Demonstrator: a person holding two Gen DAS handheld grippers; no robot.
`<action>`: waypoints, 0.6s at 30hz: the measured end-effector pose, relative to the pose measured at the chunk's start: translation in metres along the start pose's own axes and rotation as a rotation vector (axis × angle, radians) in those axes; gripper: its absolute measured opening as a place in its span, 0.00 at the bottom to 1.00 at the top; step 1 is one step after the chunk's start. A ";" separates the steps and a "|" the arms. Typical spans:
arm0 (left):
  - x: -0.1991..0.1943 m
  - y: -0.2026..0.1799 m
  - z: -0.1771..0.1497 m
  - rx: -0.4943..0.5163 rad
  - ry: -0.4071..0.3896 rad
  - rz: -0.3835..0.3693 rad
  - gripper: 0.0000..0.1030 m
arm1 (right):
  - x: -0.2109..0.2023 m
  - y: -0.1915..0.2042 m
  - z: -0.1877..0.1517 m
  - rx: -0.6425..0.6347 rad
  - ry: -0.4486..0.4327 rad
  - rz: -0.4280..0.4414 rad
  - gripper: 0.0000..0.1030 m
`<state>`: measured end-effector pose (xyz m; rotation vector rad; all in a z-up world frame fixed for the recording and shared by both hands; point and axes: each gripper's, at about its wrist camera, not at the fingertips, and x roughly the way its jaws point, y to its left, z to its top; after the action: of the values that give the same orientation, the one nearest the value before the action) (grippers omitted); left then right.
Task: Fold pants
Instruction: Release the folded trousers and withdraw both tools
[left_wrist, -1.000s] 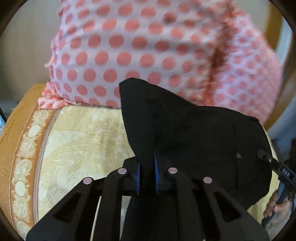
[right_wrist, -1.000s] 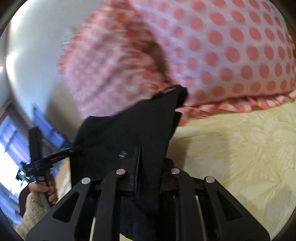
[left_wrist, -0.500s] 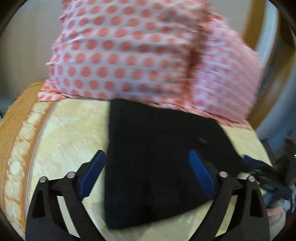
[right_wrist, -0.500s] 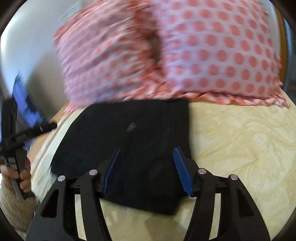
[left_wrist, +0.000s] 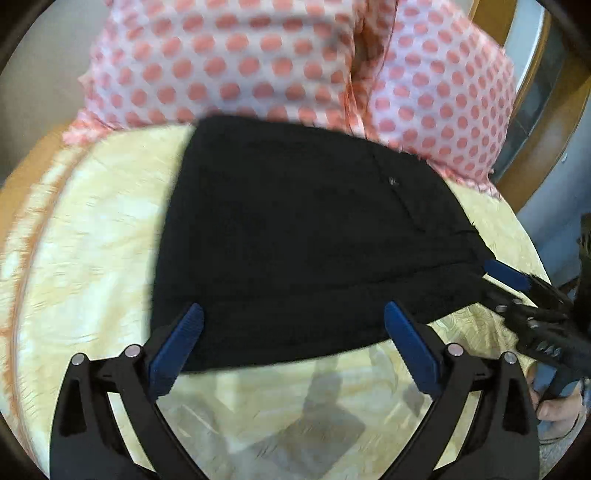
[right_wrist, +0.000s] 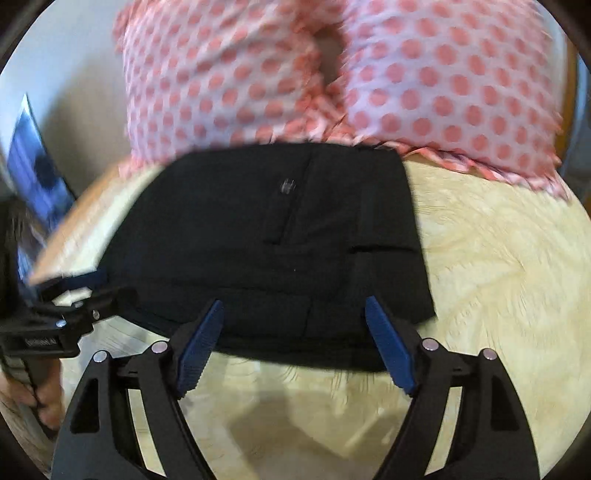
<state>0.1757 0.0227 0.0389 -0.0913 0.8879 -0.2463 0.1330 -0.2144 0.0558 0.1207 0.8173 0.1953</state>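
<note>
Both grippers, the left gripper (left_wrist: 291, 345) and right gripper (right_wrist: 293, 341), hang with jaws spread wide and hold nothing; beyond them the folded black cloth pants (left_wrist: 295, 236) lie on the yellow patterned bed cover (left_wrist: 92, 240), far edge touching the pink dotted pillows (left_wrist: 236, 62), which may catch a later fold

The pants (left_wrist: 295, 236) lay folded flat on the bedspread (left_wrist: 92, 240), their far edge just up against the two pillows (left_wrist: 229, 62) standing side by side behind them. The left gripper (left_wrist: 293, 347) hung at the near edge of the pants, jaws spread wide, nothing between them. The right gripper (right_wrist: 291, 339) sat likewise at the near edge, off to the right of the left one, jaws apart. Bare bedspread stretched out on both sides of the pants.
</note>
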 end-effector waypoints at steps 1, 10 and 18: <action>-0.008 0.005 -0.005 0.006 -0.017 0.021 0.97 | -0.008 0.000 -0.006 0.011 -0.019 -0.009 0.88; -0.053 0.038 -0.079 0.051 -0.108 0.217 0.98 | -0.028 0.031 -0.080 -0.003 -0.068 -0.105 0.99; -0.044 0.040 -0.109 0.048 -0.062 0.218 0.98 | -0.018 0.048 -0.099 -0.046 -0.053 -0.139 0.99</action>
<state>0.0714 0.0750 -0.0031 0.0422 0.8221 -0.0611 0.0419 -0.1681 0.0100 0.0257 0.7650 0.0798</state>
